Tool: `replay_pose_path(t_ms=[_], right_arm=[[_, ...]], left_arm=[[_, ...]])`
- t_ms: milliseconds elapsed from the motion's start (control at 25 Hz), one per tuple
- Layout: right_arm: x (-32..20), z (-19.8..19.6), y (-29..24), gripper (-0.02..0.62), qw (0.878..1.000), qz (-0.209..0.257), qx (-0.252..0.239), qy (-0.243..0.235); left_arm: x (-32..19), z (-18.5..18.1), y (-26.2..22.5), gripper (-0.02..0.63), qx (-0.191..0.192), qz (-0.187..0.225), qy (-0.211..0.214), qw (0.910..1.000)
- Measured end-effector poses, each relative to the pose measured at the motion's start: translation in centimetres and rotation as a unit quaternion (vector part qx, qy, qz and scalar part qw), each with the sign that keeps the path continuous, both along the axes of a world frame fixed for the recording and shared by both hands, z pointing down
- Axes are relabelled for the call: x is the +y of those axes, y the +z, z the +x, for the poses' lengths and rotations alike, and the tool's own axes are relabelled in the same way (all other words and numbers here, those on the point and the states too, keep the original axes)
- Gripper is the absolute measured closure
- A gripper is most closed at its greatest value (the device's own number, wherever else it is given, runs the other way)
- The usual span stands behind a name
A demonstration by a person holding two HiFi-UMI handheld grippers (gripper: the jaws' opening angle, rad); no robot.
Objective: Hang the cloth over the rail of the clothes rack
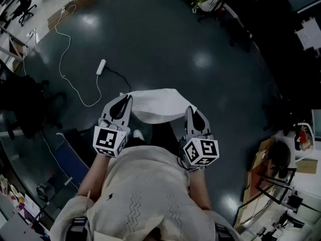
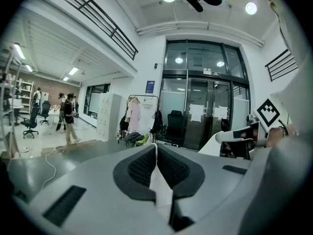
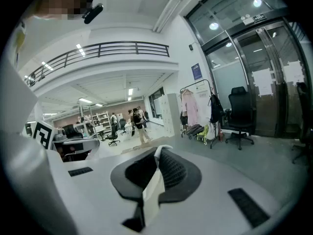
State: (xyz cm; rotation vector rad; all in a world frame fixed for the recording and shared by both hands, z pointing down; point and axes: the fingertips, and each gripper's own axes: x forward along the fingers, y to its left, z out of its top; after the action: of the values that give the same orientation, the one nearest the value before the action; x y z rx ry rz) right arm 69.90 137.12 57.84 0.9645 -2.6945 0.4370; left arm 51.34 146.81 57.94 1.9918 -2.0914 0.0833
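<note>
A white cloth (image 1: 156, 105) hangs stretched between my two grippers above the dark floor, sagging a little in the middle. My left gripper (image 1: 127, 99) is shut on the cloth's left corner; a white strip of cloth (image 2: 157, 182) shows pinched between its black pads. My right gripper (image 1: 190, 109) is shut on the right corner, with the cloth's edge (image 3: 155, 185) clamped between its pads. Far ahead in both gripper views stands a clothes rack (image 2: 138, 112) with garments on it, and the clothes rack (image 3: 196, 106) is well away from both grippers.
A power strip (image 1: 101, 66) with a white cable (image 1: 67, 79) lies on the floor ahead left. Black office chairs (image 3: 240, 115) stand by the glass doors (image 2: 201, 112). People (image 2: 68, 115) walk in the far room. Boxes and gear (image 1: 281, 174) crowd the right side.
</note>
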Motion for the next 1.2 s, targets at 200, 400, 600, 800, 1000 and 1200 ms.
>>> replay_pose_path(t_ms=[200,400,600,800,1000,1200], right_arm=[[-4.9,-1.9,0.4,0.572,1.000,-0.004,-0.008,-0.021],[-12.2,-4.8,1.0,0.572,0.999,-0.012,-0.018,-0.030],[-20.6,-7.3,1.3,0.572,0.999,-0.014,-0.020,-0.035],[-31.7,-8.3,1.0,0.572,0.998,-0.017,-0.013,-0.057],[-40.9,-10.3,-1.3,0.572,0.996,0.015,-0.016,-0.086],[-46.2,-12.8,-4.1,0.572,0.995,0.010,-0.045,-0.087]], left_arm=[[-4.4,-1.0,-0.4,0.588,-0.005,0.006,-0.012,0.9999],[-10.6,-3.5,-0.1,0.588,-0.008,0.004,-0.020,0.9998],[-19.1,-5.6,-0.1,0.588,-0.015,-0.012,-0.020,0.9996],[-29.5,-6.9,-1.1,0.588,-0.012,-0.019,-0.035,0.9991],[-38.0,-8.3,-3.0,0.588,-0.020,-0.004,-0.052,0.9984],[-43.8,-9.8,-4.6,0.588,-0.021,0.011,-0.063,0.9977]])
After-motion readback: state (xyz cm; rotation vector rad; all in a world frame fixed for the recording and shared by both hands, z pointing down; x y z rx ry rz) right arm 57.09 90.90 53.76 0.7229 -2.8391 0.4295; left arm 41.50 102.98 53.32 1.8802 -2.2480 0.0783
